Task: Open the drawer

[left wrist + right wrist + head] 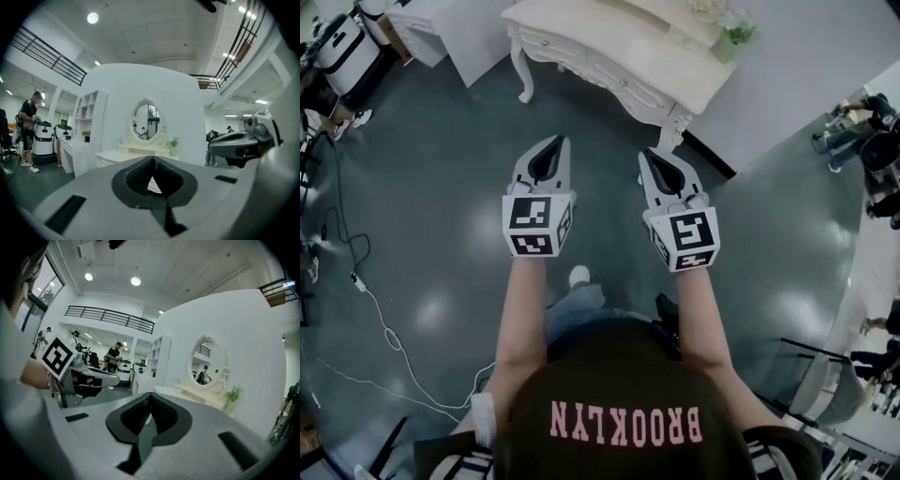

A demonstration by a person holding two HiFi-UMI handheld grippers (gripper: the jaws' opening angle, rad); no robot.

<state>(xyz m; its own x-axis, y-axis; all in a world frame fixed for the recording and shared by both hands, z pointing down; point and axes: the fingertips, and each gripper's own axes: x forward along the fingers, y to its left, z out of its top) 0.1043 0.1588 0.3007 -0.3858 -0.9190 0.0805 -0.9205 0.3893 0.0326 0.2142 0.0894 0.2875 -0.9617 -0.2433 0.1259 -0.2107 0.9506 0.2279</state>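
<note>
Grey glossy floor spreads under me, with a white cable trailing across it at my left. Ahead, against a white wall, stands a white carved dressing table. It carries an oval mirror and a small green plant at its far end.

The drawer I am after sits in the table's front, just under the tabletop. Its face lies flush with the rest, so it is closed. Neither gripper touches it; the table is in front of both, apart from them.

I hold my left gripper out roughly level. Its jaws are pressed together at the tips, with nothing between them. My right gripper is just beside it, also pointing toward the table. Its jaws are likewise pressed together and empty. Each gripper's marker cube faces up at me.

Off to the left of the table is a white shelf unit, and beyond it a person stands by some white machines.
</note>
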